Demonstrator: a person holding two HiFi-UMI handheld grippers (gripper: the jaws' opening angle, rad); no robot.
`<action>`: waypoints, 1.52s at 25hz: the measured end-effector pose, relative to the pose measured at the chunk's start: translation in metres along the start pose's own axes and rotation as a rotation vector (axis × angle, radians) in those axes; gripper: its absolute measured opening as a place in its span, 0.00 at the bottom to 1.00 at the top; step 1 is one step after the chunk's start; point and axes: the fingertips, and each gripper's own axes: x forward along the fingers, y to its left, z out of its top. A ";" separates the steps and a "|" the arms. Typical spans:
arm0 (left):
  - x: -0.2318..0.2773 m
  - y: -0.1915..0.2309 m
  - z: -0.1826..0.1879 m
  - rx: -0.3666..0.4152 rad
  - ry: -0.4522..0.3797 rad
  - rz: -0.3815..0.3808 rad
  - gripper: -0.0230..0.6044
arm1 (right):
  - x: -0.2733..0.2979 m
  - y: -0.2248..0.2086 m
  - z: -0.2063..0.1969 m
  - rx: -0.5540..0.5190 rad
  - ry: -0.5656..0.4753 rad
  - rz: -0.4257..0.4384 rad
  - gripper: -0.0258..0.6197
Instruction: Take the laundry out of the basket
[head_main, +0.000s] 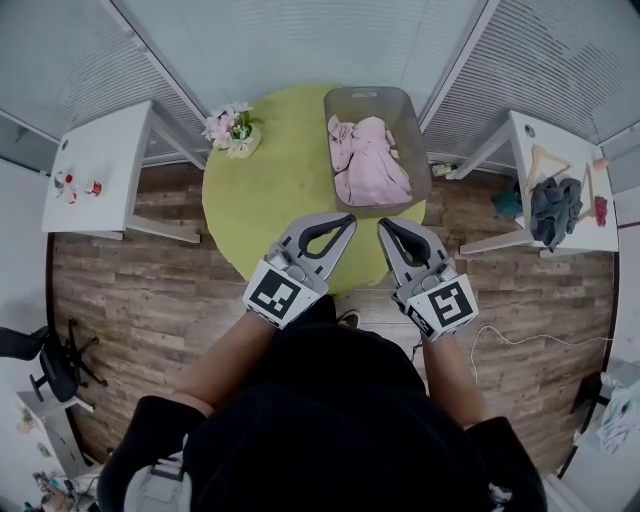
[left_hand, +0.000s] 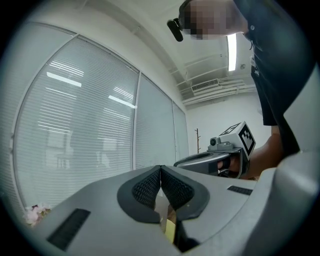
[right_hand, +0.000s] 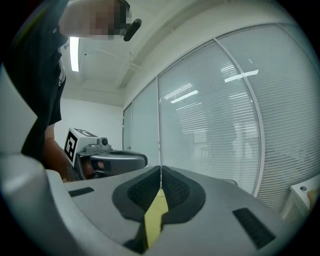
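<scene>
A: Far left?

B: White rectangular side table (head_main: 105, 150), with small red items on it, too small to identify. Next, a pink-and-white flower bunch (head_main: 230, 128) at the left edge of the round yellow-green table (head_main: 270, 200).

A: Grippers?

B: 2, side by side over the table's near edge, both pointing toward the basket. Left grey hand-held gripper (head_main: 346, 219): jaws pressed together at the tips, nothing between them. Right grey hand-held gripper (head_main: 385, 225): jaws closed too, empty.

A: Laundry?

B: Crumpled pale pink laundry (head_main: 368, 165) lies inside the grey plastic rectangular basket (head_main: 418, 150), which sits on the table's right part. It is just beyond the gripper tips, and neither gripper touches it.

A: Far right?

B: 2nd white table (head_main: 605, 235), with a dark grey cloth (head_main: 553, 205) heaped on it.
</scene>
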 end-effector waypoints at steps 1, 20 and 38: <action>0.003 0.009 0.000 0.000 -0.002 -0.004 0.05 | 0.008 -0.005 0.000 0.003 0.006 -0.009 0.08; 0.052 0.158 -0.024 -0.031 -0.001 -0.057 0.05 | 0.130 -0.086 -0.023 0.079 0.137 -0.225 0.08; 0.140 0.210 -0.086 0.014 0.030 -0.024 0.05 | 0.202 -0.215 -0.154 0.252 0.504 -0.328 0.20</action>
